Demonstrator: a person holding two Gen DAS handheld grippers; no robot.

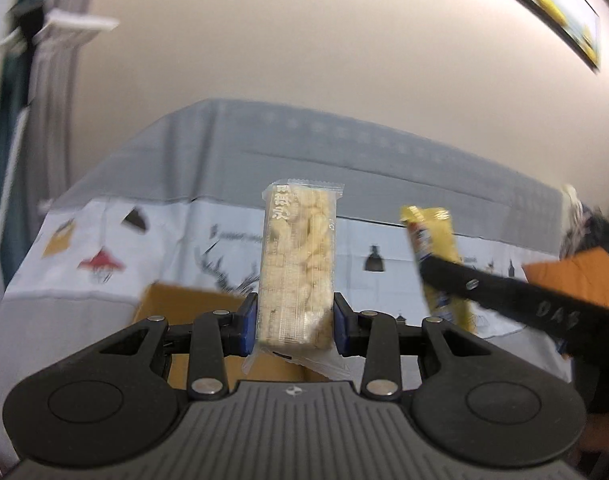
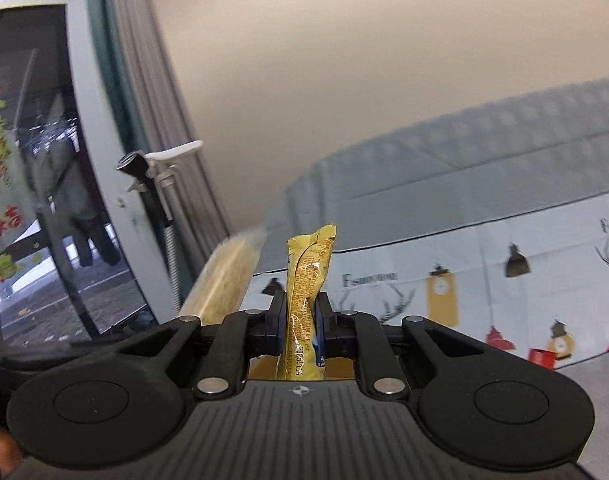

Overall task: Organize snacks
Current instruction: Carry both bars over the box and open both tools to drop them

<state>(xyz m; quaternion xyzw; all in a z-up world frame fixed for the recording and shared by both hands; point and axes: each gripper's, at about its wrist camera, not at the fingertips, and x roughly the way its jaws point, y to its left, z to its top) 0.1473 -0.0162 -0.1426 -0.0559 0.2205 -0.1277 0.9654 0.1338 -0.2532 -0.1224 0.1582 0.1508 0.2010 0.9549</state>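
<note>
My left gripper (image 1: 295, 320) is shut on a clear-wrapped pale rice-crisp bar (image 1: 298, 264) that stands upright between the blue pads, lifted above the table. My right gripper (image 2: 300, 322) is shut on a slim yellow snack packet (image 2: 308, 292), also upright. In the left wrist view the yellow packet (image 1: 436, 256) shows to the right, clamped by the right gripper's black finger (image 1: 504, 296). In the right wrist view the rice-crisp bar (image 2: 224, 276) shows blurred to the left. A brown cardboard box (image 1: 172, 300) lies just below and behind the left gripper.
The table (image 1: 164, 240) wears a grey and white cloth printed with lamps and deer. A beige wall rises behind it. A window with curtain (image 2: 44, 160) and a white clip stand (image 2: 160, 176) are at the left. An orange object (image 1: 572, 276) sits at the right edge.
</note>
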